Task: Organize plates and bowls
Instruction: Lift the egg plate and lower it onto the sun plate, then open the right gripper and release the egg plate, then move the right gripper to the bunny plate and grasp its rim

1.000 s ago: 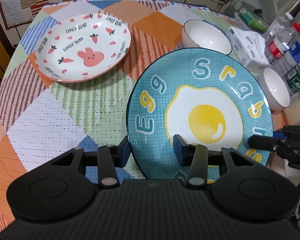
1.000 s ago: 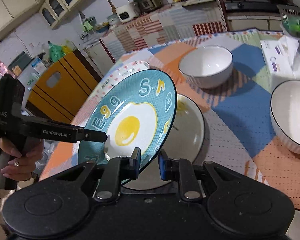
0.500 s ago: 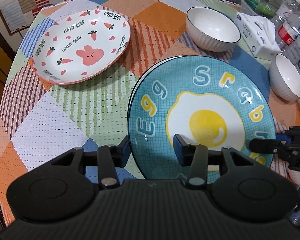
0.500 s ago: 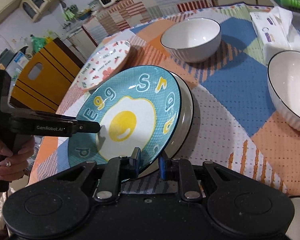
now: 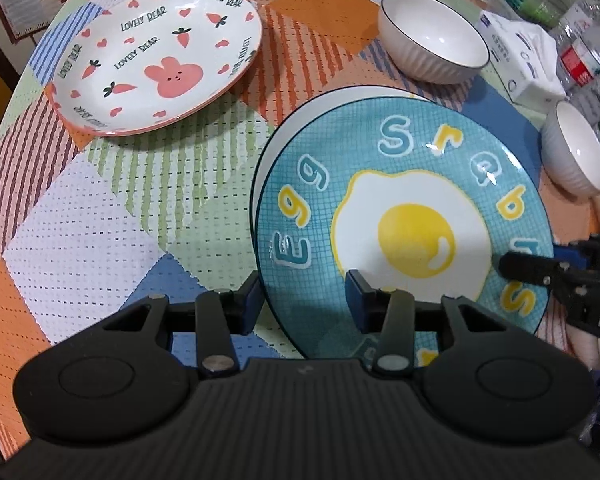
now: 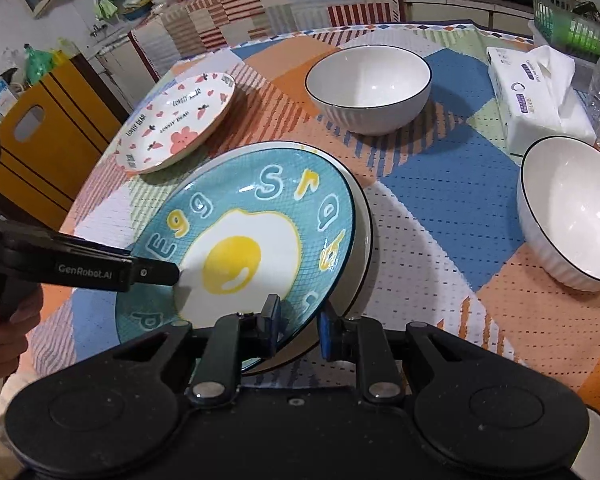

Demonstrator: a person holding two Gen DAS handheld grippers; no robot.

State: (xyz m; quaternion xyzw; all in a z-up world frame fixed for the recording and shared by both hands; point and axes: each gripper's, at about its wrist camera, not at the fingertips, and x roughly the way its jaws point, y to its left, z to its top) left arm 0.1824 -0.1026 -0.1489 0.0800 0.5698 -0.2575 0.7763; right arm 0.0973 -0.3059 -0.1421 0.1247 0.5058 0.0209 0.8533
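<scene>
— lowered since a second earlier, the egg plate (image 5: 404,216) had dropped from a steep tilt to lie almost flat on the white plate (image 6: 364,240) beneath it, near the table's front edge.

— who had hold of it?

— both tools. the right gripper (image 6: 298,330) had its fingers drawn narrow and pinched on the plate's near rim, one finger on the printed face, one below. the left gripper (image 5: 306,300) sat half spread, one finger on the face by the yolk, the other outside the rim; whether it pressed, the views could not settle.

— why two grips?

— probably to keep the wide plate level as it settled onto the white one, so the stack sat true.

— and around it?

— the rabbit plate (image 5: 156,60) lay apart at the far left, likely the next for the pile. a white bowl (image 6: 368,88) stood at the far side, a second bowl (image 6: 572,216) at the right, both apart from the stack. a tissue pack (image 6: 540,100) and bottles (image 5: 588,56) crowded the far right edge of the checked tablecloth (image 5: 80,220). nothing lay in the stack's way; only the fingers under the rim needed to slip out.
</scene>
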